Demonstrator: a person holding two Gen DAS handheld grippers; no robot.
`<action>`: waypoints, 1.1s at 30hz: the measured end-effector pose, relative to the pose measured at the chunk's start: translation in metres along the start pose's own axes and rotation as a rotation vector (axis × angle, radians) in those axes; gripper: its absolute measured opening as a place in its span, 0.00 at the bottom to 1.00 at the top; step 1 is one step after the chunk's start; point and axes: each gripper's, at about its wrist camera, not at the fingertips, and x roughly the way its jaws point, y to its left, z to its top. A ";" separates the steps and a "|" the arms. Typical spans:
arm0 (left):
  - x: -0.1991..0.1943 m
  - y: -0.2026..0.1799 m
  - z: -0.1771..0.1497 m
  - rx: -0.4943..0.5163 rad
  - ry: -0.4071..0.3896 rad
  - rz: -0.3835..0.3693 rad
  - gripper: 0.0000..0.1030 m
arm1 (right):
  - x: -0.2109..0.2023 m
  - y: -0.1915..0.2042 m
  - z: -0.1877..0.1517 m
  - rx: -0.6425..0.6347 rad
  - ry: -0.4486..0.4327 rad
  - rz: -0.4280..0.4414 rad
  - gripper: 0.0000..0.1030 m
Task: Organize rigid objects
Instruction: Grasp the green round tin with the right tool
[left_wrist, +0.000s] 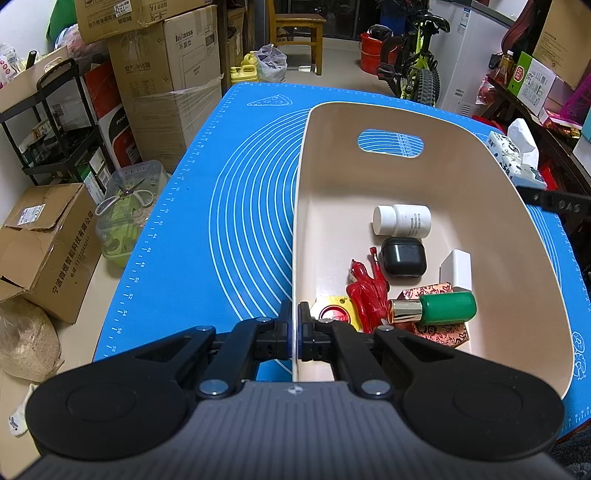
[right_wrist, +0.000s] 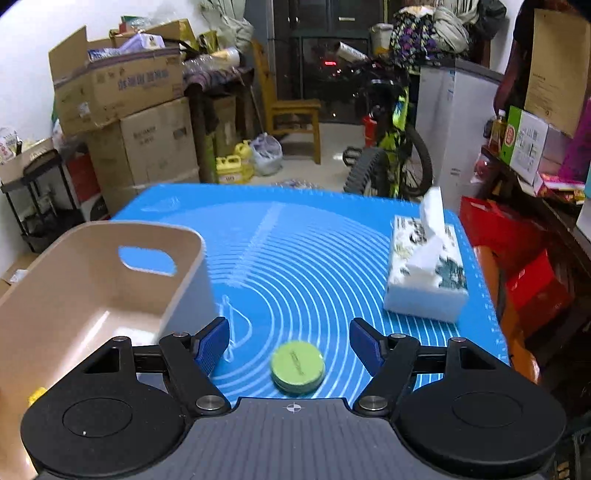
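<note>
A beige plastic basket (left_wrist: 498, 206) stands on the blue mat (left_wrist: 221, 221). My left gripper (left_wrist: 294, 325) is shut on the basket's left wall near its front. Inside lie a white pill bottle (left_wrist: 402, 220), a black earbud case (left_wrist: 403, 260), a red figure (left_wrist: 367, 291), a white block (left_wrist: 457, 269), a green bottle with gold cap (left_wrist: 434, 309) on a red patterned box (left_wrist: 443, 334), and a yellow-red item (left_wrist: 334, 312). My right gripper (right_wrist: 290, 347) is open just above a round green tin (right_wrist: 297, 365) on the mat (right_wrist: 314, 258), right of the basket (right_wrist: 92, 295).
A tissue box (right_wrist: 424, 273) stands on the mat's right side, also showing in the left wrist view (left_wrist: 517, 155). Cardboard boxes (left_wrist: 166, 92), a black shelf cart (left_wrist: 55, 122), a bicycle (right_wrist: 391, 147) and a wooden chair (right_wrist: 291, 110) surround the table.
</note>
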 end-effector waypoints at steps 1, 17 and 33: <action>0.000 0.000 0.000 0.000 0.000 0.000 0.04 | 0.006 -0.002 -0.003 -0.004 0.004 -0.008 0.75; 0.000 0.001 -0.001 0.000 0.000 0.000 0.04 | 0.071 0.011 -0.041 -0.112 0.118 -0.045 0.75; 0.000 0.000 -0.001 0.002 0.000 0.003 0.04 | 0.072 0.012 -0.046 -0.081 0.049 0.001 0.53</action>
